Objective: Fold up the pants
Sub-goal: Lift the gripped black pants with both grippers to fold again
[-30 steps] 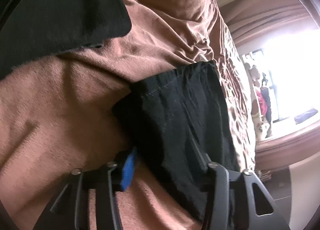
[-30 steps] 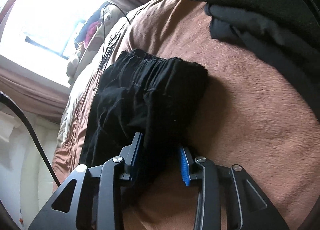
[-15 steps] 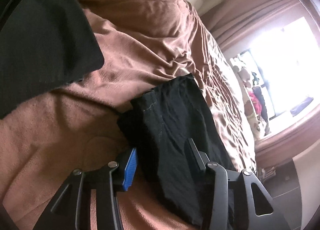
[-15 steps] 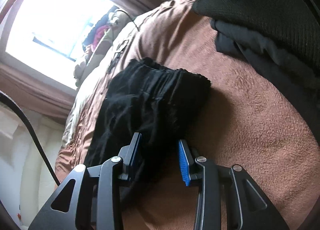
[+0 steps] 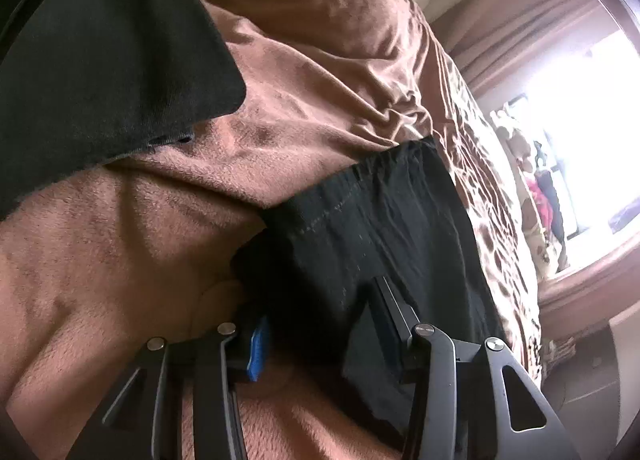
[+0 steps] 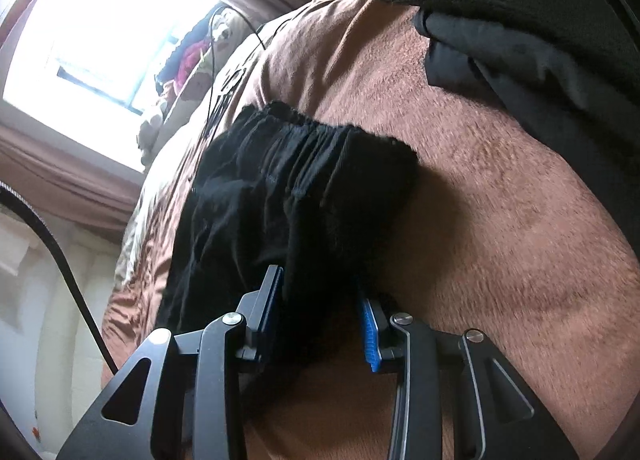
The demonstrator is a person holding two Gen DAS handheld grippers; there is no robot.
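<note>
The black pants [image 5: 380, 228] lie folded into a thick bundle on the brown fleece blanket [image 5: 120, 260]. My left gripper [image 5: 324, 326] is shut on the bundle's near corner, and cloth half covers its blue pad [image 5: 259, 348]. In the right wrist view the gathered elastic waistband [image 6: 312, 136] faces away from me. My right gripper [image 6: 320, 316] is shut on the pants' [image 6: 280, 212] near end, with black cloth filling the gap between its blue pads [image 6: 367, 334].
A stack of dark garments [image 5: 100, 72] lies on the blanket to the left; in the right wrist view the dark stack [image 6: 540, 28] is at the upper right. Beyond the pants are a bright window [image 6: 100, 20], soft toys [image 6: 224, 30] and a black cable [image 6: 60, 260].
The left jaws have narrowed onto the pants, so cloth now hides more of the blue pad. The left view swung out and came back. The right gripper keeps its hold.
</note>
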